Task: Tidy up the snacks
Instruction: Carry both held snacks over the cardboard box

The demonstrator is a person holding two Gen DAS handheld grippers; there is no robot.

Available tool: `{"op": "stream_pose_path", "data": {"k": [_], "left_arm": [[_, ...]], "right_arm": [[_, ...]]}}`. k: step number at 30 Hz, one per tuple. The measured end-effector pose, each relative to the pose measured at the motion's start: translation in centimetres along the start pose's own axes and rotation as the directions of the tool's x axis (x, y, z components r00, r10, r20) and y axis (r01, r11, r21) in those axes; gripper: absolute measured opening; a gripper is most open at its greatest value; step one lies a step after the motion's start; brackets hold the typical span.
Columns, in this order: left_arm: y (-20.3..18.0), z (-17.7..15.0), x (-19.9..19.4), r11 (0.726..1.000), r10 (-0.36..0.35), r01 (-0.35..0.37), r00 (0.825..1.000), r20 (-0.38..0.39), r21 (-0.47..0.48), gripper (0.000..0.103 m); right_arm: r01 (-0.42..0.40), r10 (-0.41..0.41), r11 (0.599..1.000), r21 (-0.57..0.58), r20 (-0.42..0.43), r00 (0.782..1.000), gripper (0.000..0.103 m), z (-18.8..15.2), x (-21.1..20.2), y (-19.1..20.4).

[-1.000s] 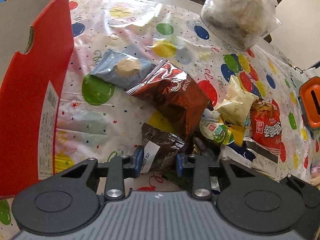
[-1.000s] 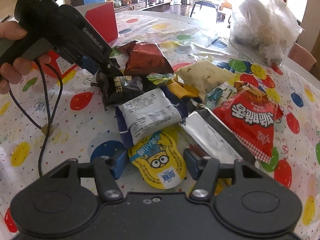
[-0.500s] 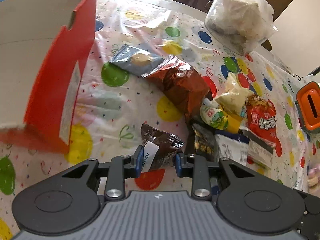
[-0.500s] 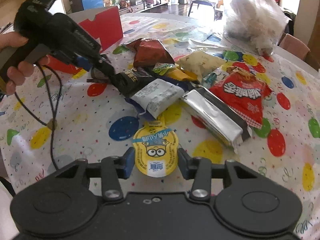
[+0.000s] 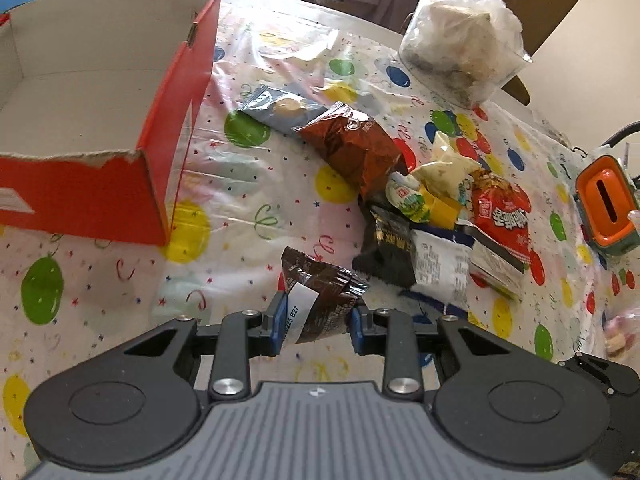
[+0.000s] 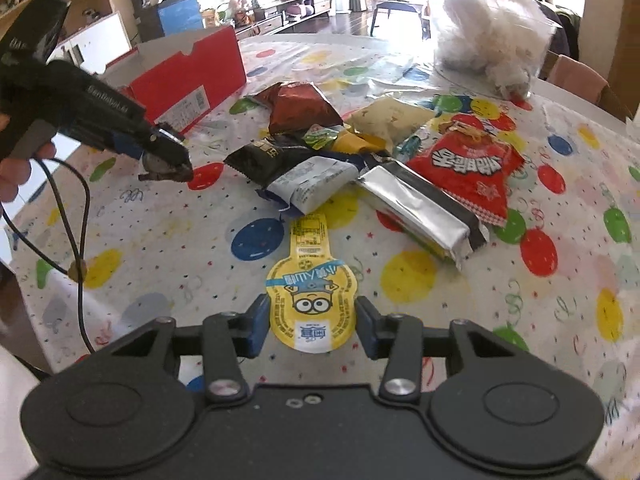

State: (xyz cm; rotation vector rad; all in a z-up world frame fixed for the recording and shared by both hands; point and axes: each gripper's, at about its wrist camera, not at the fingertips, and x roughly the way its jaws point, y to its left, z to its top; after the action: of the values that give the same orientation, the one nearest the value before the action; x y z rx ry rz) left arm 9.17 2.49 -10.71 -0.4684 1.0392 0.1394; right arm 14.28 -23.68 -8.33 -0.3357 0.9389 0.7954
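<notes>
now left hand-held gripper (image 5: 318,322) clamps brown snack packet (image 5: 320,300).

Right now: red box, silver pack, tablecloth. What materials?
Red box: cardboard, looks like; torn fibrous edge, grey uncoated inside, red printed outside.
Silver pack: probably metallised foil film; mirror-like glare, crimped end.
Tablecloth: likely thin plastic sheet; glossy, wrinkled, balloon print.

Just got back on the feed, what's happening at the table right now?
A person is sorting snacks with a tool in each hand. The left tool holds a small brown packet lifted near the open red box. The right tool grips a yellow cartoon-face pouch. The other snacks lie piled on the tablecloth.
</notes>
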Motion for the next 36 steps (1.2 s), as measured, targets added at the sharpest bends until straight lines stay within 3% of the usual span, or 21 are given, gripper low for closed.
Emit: {"op": "stream_pose_path", "data": {"k": [10,19,28,36], "left_arm": [[-0.2,-0.7,-4.3,0.999,0.002,-0.005,0.997,0.074,0.047,0.030],[1.9,1.1,-8.9,0.997,-0.009,-0.004,0.988,0.155,0.078,0.030],[6.5,3.6,-12.4,0.997,0.019,-0.037,0.974,0.226,0.074,0.030],[10.9,6.4,-13.4,0.995,0.065,-0.084,0.963,0.261,0.061,0.030]], "right_arm": [[-0.021,0.020,1.000,0.010,0.086,0.996,0.044,1.4,-3.6,1.7],[-0.033,0.038,0.999,-0.028,0.198,0.979,0.044,7.2,-4.3,5.9],[-0.055,0.071,0.996,-0.069,0.249,0.966,0.044,13.9,-1.6,11.8],[-0.047,0.067,0.995,-0.093,0.223,0.972,0.044,18.5,2.7,16.1]]}}
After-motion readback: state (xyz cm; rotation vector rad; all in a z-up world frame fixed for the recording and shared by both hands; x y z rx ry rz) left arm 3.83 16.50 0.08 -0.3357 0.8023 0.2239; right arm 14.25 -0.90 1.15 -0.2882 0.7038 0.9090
